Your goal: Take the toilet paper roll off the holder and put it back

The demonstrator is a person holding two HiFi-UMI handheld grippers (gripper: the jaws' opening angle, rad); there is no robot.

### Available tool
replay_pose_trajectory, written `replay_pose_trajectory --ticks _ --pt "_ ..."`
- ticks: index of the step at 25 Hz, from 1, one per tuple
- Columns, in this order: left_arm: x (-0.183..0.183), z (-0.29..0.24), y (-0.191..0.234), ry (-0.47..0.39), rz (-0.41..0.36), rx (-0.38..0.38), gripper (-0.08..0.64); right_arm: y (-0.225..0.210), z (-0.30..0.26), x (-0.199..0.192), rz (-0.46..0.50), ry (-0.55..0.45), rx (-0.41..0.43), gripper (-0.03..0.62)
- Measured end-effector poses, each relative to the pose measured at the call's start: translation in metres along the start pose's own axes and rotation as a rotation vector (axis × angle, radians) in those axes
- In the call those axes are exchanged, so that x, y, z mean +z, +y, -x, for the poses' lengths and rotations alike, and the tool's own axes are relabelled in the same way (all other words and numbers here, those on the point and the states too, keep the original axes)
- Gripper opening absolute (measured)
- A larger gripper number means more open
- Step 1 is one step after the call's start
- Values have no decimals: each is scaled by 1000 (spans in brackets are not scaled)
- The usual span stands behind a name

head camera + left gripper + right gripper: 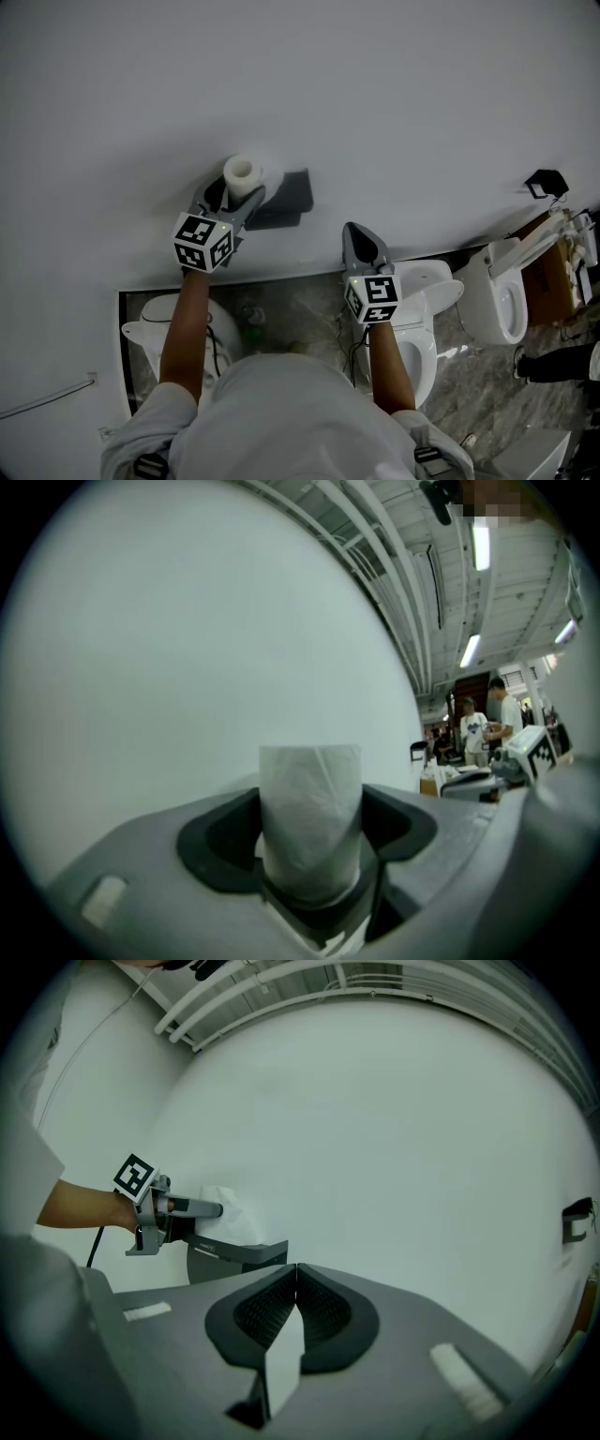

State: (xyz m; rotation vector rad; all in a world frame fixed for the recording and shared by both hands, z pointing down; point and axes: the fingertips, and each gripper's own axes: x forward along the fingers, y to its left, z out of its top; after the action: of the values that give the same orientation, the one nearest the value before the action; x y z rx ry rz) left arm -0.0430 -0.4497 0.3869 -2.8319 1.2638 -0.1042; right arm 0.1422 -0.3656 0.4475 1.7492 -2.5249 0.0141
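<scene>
Forearms reach out level from the person's shoulders toward the wall, with a toilet (439, 298) and marbled floor (292, 317) below them. The right gripper (353, 233) hangs a little short of the wall, its jaws pressed together with nothing between them; it has no part in the work at present.

Further out and to the left, the left gripper (235, 194) stands wide, its two pads bearing on the sides of the toilet paper roll (310, 810) – a firm hold on a broad, soft thing. From the right gripper view the roll sits at the upper edge of the dark holder (287, 196), which is fixed to the wall (394, 94). Whether the roll has fully cleared the holder I cannot tell.

My reading is that this is the middle of the job: the roll is in hand at the holder, either just lifted or about to be set back. The next move calls for keeping the roll's axis true to the holder and easing it into its seat without squeezing harder, since the paper will dent.

Room is ample – bare wall stretches above and to the left, and the idle gripper is well apart on the right. The only edges to mind are the holder's top lip and the wall itself just behind the roll.
</scene>
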Motion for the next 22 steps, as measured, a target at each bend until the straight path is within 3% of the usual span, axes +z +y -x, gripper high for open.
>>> replay_pose_trajectory --ticks 7,22 --pt "6 5 -3 -18 -8 -1 351 1 3 2 1 -4 1 0" --pt "11 45 -10 -22 -40 33 356 12 14 4 -21 -16 4 -2"
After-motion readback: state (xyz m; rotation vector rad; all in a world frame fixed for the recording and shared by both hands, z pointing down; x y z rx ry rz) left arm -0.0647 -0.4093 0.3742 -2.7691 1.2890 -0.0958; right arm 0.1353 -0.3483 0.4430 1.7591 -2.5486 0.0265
